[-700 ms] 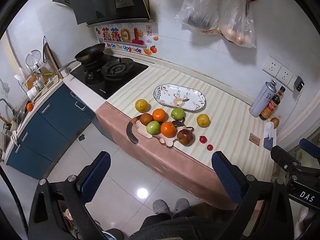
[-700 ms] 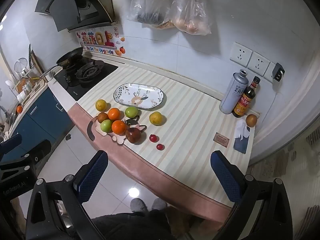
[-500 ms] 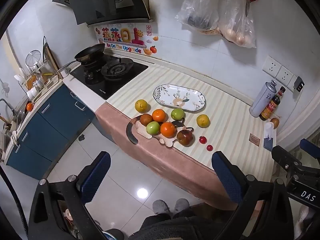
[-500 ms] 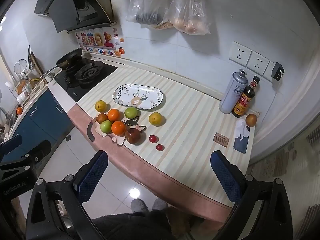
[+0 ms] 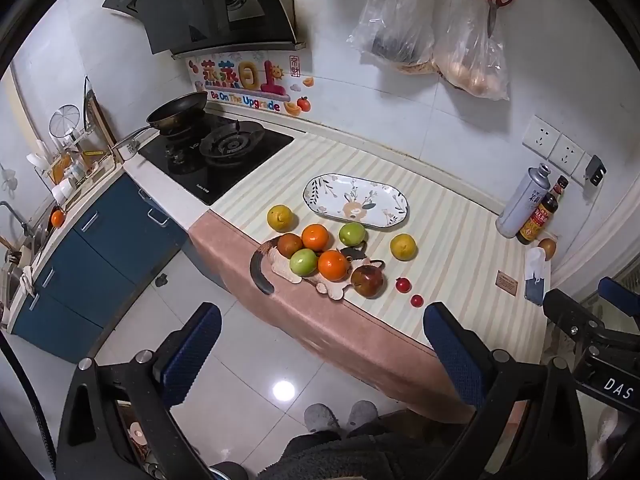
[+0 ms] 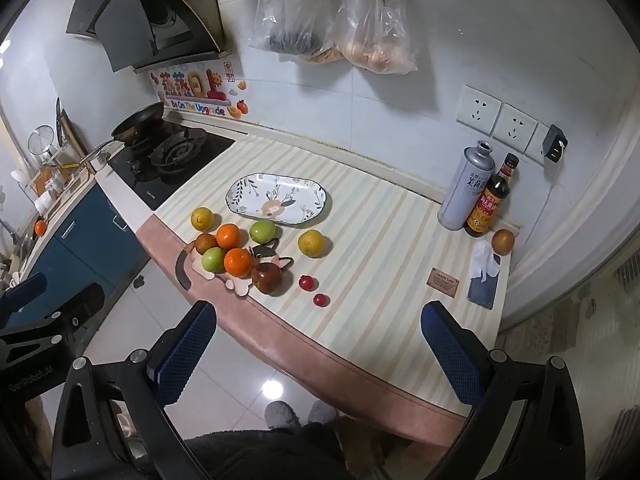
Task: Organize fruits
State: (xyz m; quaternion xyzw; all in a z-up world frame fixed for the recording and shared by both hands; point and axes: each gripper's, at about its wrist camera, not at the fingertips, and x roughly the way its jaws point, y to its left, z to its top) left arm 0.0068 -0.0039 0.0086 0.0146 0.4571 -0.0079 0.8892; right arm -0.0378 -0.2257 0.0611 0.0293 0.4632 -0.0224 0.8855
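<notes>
Left gripper and right gripper both spread wide, empty, above the floor short of the counter. Fruit cluster at 11 o'clock of right gripper; oval plate empty at 12; two cherry tomatoes right of cluster.

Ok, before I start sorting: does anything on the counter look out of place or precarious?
Yes: the cat-shaped board carrying several fruits sits at the counter's front edge, its dark tail hanging over. The patterned plate behind it holds no fruit.
</notes>
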